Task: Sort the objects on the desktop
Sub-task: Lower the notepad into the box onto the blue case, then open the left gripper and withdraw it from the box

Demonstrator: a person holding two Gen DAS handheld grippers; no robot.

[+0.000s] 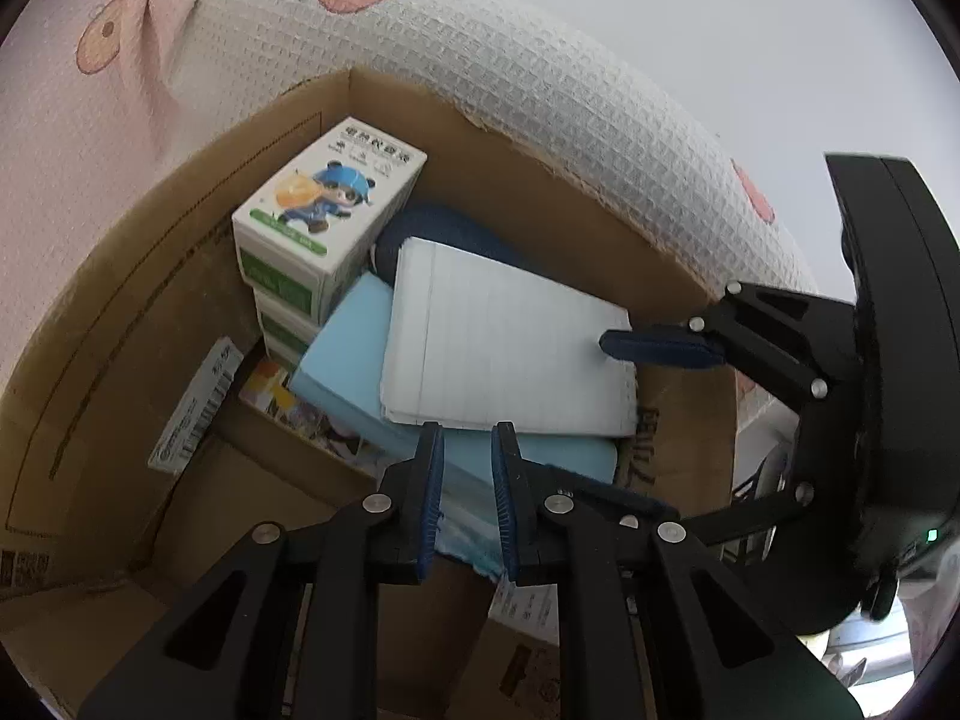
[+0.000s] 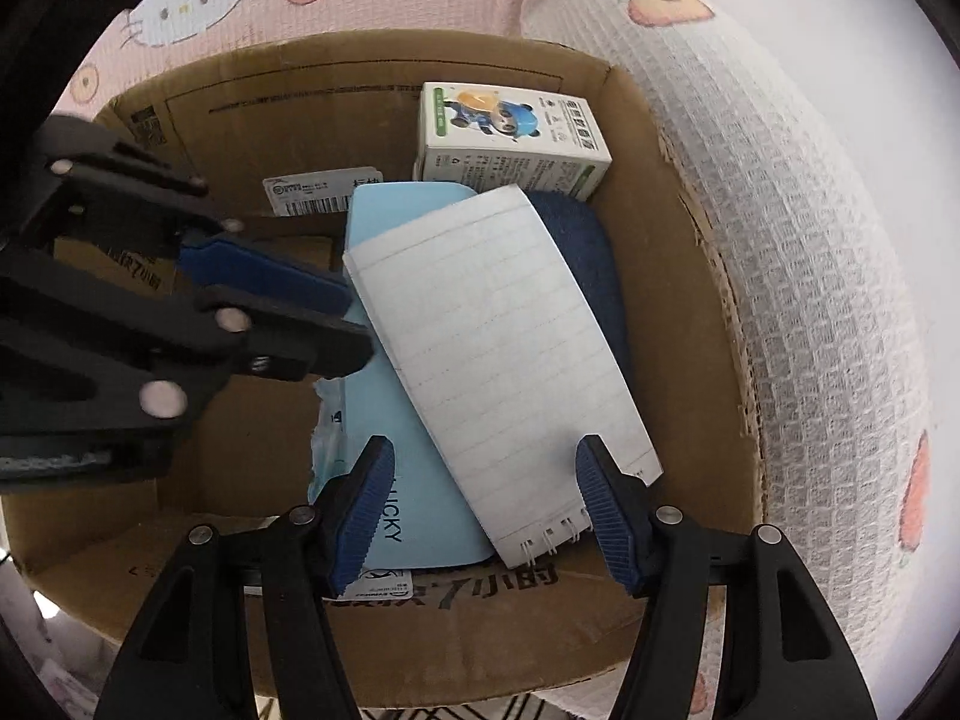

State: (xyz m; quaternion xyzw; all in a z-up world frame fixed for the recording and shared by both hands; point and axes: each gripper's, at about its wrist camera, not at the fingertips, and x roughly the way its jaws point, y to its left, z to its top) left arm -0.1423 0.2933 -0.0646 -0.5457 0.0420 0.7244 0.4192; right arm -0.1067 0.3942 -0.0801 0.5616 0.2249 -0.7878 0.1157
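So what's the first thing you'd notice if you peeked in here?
Probably the white lined notepad, lying slanted on top of a light blue pack in the middle of the cardboard box. Next, the little white carton with a cartoon panda, sitting in the box's far corner. Two sets of black fingers with blue pads poke down into the box, the right gripper wide open over the notepad's spiral end.

Surface: a soft quilted cover (image 2: 810, 276), waffle texture, pink and white, printed with cartoon cat and fruit shapes.
Lying on it: an open cardboard box (image 2: 708, 360); its far wall and one side wall touch the cover.
Box edge: torn and rough on the side beside the white part of the cover.
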